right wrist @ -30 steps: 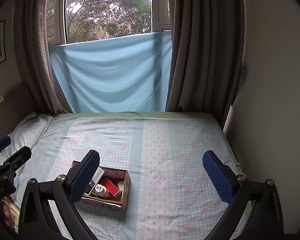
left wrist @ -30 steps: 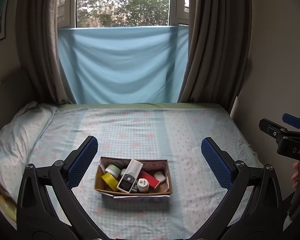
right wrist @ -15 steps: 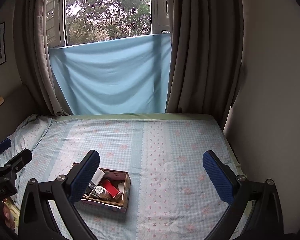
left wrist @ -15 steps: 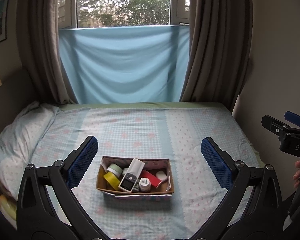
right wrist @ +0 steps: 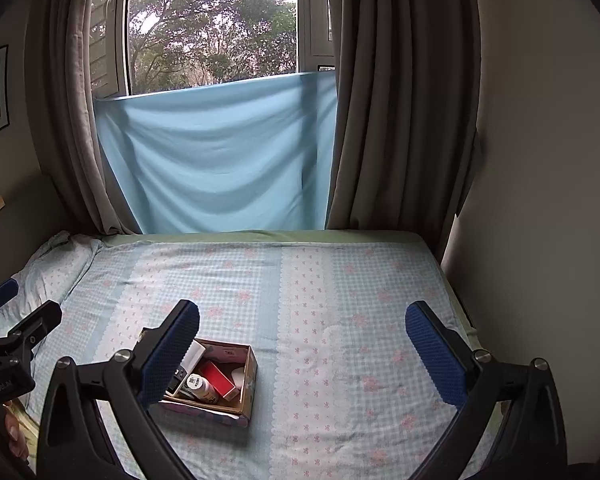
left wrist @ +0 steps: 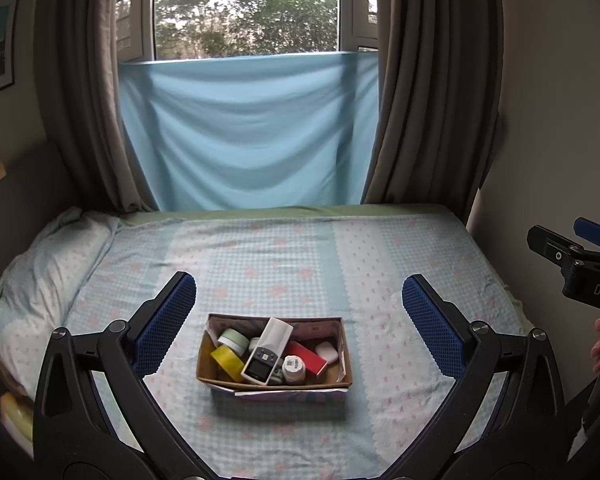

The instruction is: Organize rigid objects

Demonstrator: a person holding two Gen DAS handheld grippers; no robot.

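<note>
Jaws of both the left gripper (left wrist: 299, 322) and right gripper (right wrist: 302, 352) gape wide, holding nothing — every item sits in the box (left wrist: 274, 391) at 6 o'clock on the bed (left wrist: 380, 264), fitting either sorted or awaiting unpacking.

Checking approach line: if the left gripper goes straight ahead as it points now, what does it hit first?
Likely the cardboard box on the bed. It sits centred between the open left gripper fingers, nothing visible in between. Depth is uncertain through the fisheye.
</note>
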